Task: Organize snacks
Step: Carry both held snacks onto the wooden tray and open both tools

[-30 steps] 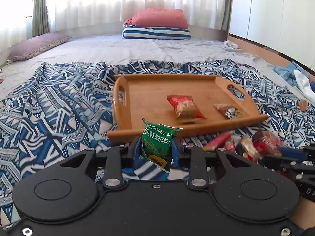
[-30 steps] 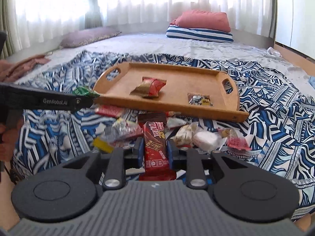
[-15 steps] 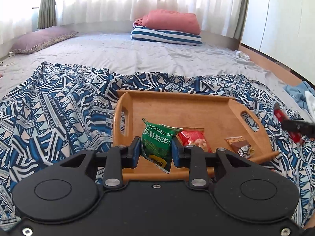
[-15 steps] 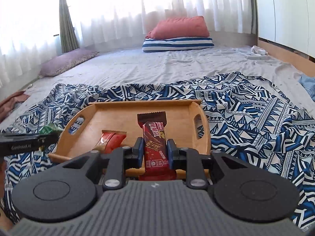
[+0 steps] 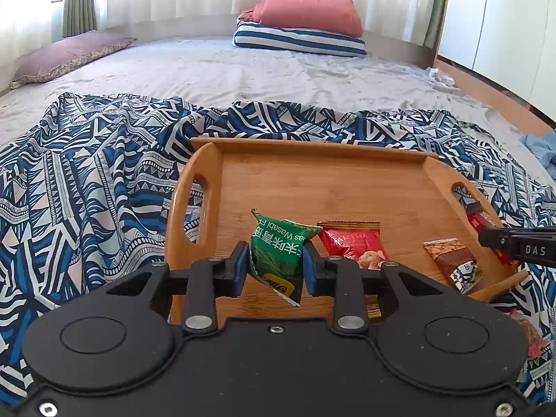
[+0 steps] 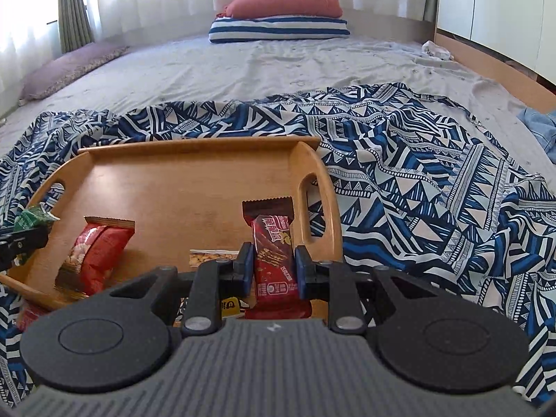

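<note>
While both tongs hang over the rectangular bamboo tray [image 5: 312, 180] with cut-out handles, each pair is clamped on a snack packet.

Left tongs [image 5: 276, 266] pinch a green foil wasabi-pea packet [image 5: 278, 253] between blue pads, held upright above the tray's near left part; right tongs [image 6: 271, 269] grip a dark red chocolate wafer bar wrapper [image 6: 272, 253] upright, close to the tray's right handle. On the tray floor lie a red nut snack pouch [image 5: 354, 245] and, further right, a small brown-and-tan snack bar packet [image 5: 451, 262], apart from each other. From the left wrist view the right tongs' tip and its red bar show at the tray's right rim. Tray rests on a blue-and-white geometric patterned blanket [image 5: 87, 180] spread over the grey bed [image 5: 226, 69].
</note>
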Available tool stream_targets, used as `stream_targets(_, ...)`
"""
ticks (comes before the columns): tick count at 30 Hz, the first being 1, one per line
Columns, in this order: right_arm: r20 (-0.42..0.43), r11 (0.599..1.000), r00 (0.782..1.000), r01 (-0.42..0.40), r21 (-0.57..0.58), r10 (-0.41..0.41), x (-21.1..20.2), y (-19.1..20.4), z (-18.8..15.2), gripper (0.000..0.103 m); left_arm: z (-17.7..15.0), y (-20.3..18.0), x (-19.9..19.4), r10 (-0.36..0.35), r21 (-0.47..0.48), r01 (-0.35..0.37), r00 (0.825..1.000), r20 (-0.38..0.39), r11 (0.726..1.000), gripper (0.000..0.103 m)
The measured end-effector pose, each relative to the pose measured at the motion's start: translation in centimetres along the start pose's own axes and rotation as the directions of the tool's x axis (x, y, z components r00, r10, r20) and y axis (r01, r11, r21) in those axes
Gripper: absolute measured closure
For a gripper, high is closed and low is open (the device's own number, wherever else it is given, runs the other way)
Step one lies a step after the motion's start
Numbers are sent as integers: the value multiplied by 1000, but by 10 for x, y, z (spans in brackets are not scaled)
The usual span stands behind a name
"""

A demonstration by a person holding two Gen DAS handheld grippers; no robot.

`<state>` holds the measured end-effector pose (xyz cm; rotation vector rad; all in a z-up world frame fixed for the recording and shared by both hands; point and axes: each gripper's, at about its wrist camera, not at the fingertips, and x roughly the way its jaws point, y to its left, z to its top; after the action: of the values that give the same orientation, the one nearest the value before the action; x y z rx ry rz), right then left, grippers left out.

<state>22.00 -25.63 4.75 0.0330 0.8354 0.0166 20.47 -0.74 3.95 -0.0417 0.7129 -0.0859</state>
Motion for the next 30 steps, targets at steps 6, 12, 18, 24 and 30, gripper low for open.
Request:
stream_targets(6, -21, 1000, 1000, 8, -1, -8, 16, 5, -5, 73, -2, -3, 10, 10, 11, -10, 1000, 5, 1000, 73)
stream_targets(12, -32, 1000, 999, -5, 16, 5, 22, 5, -8, 73, -3, -5, 16, 13, 11, -13, 1000, 4, 1000, 73)
stream_targets(18, -30, 1000, 999, -15, 14, 15, 23, 8, -10, 73, -6, -9, 20, 19, 24, -19, 1000, -2, 1000, 73)
stream_targets(24, -27, 1000, 1000, -15, 11, 15, 22, 9, -11, 73, -9, -11, 25, 26, 28, -25, 1000, -17, 999, 73)
stream_targets(30, -28, 1000, 999, -16, 10, 16, 22, 9, -11, 73, -11, -12, 29, 30, 30, -30, 999, -28, 999, 73)
